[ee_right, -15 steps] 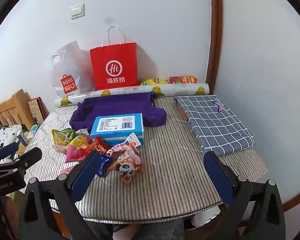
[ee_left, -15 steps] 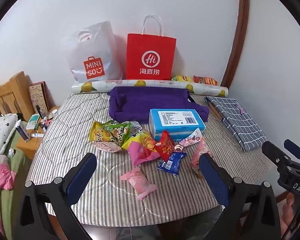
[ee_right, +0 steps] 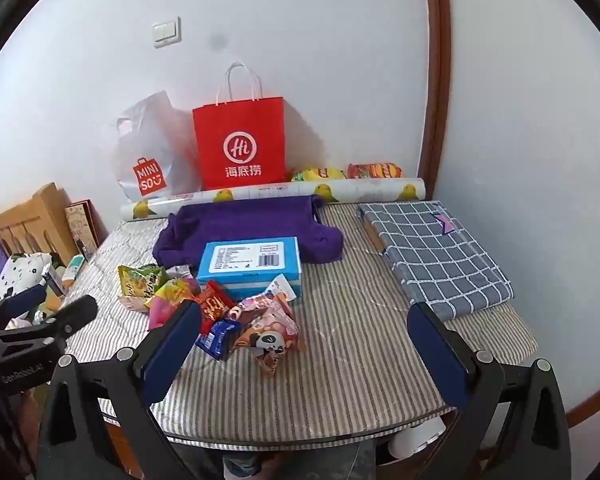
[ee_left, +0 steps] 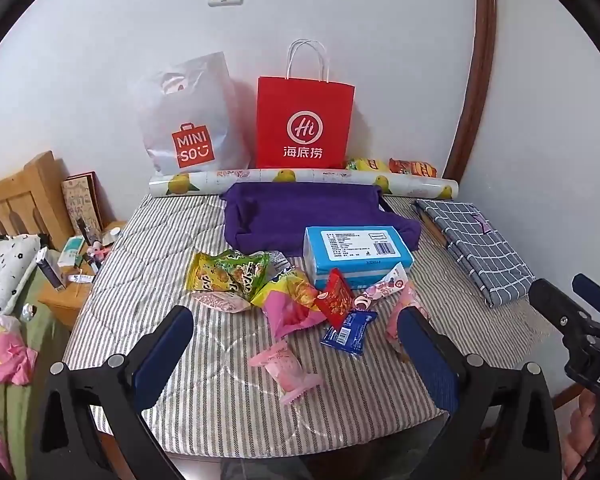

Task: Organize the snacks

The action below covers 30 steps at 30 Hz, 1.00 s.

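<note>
Several snack packets lie in a loose pile on the striped table cover [ee_left: 148, 248]: a green-yellow bag [ee_left: 228, 272], a yellow-pink bag [ee_left: 292, 304], a red packet [ee_left: 338, 298], a small blue packet [ee_left: 350, 330] and a pink packet [ee_left: 288, 368]. A panda-print pink bag [ee_right: 268, 328] lies at the pile's right side. A blue box [ee_left: 356, 250] sits behind them. My left gripper [ee_left: 296, 340] is open and empty, above the table's near edge in front of the pile. My right gripper [ee_right: 304, 328] is open and empty, to the right of the pile.
A purple cloth [ee_left: 300, 216], a red paper bag [ee_left: 306, 124], a white Miniso bag [ee_left: 188, 120] and a fruit-print roll [ee_left: 300, 178] stand at the back. A folded grey checked cloth [ee_right: 436, 252] lies at right. A wooden bedside stand with small items [ee_left: 76, 256] is left.
</note>
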Tool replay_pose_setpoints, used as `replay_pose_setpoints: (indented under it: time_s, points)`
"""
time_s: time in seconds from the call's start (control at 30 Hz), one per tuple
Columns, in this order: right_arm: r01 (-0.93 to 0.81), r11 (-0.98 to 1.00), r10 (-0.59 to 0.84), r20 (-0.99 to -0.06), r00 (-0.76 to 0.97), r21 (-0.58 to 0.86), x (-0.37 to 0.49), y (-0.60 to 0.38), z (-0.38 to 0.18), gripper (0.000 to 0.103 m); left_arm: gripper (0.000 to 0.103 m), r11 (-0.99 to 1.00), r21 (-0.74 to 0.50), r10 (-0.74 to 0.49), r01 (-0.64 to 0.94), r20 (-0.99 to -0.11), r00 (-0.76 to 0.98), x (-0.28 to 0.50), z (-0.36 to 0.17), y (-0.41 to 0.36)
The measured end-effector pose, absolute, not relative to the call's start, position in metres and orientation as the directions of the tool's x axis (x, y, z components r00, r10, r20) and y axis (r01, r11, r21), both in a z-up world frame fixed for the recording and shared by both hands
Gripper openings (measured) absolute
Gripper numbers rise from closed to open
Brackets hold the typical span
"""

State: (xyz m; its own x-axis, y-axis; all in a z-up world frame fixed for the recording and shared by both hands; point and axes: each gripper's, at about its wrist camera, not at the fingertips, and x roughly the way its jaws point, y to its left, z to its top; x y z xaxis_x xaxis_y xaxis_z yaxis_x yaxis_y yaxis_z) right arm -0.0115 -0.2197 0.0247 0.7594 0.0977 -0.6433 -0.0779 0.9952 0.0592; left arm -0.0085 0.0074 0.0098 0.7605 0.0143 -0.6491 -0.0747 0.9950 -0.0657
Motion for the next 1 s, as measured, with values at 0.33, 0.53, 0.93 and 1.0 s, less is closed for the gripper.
replay_pose_setpoints:
  time_s: [0.33, 0.53, 0.93, 1.0]
  points:
    - [-0.089, 0.994, 0.105, -0.646, 0.756, 0.057, -0.0122, -0.2128, 0.0255, 0.101, 0.102, 0.993, -0.088, 0.000, -0.074, -0.642, 0.767, -0.0101, 0.0080, 0.0113]
    - [-0.086, 0.995, 0.103, -0.650, 0.753, 0.058, -0.0123, -0.2123, 0.0236, 0.101, 0.102, 0.993, -0.098, -0.011, -0.065, -0.628, 0.778, -0.0124, 0.0076, 0.0102]
    - [-0.083, 0.995, 0.103, -0.652, 0.751, 0.062, -0.0120, -0.2113, 0.0223, 0.101, 0.102, 0.993, -0.103, -0.024, -0.053, -0.624, 0.781, -0.0155, 0.0072, 0.0070]
    - [-0.083, 0.994, 0.106, -0.649, 0.754, 0.066, -0.0130, -0.2122, 0.0227, 0.101, 0.102, 0.993, -0.102, -0.022, -0.053, -0.621, 0.783, -0.0157, 0.0079, 0.0059]
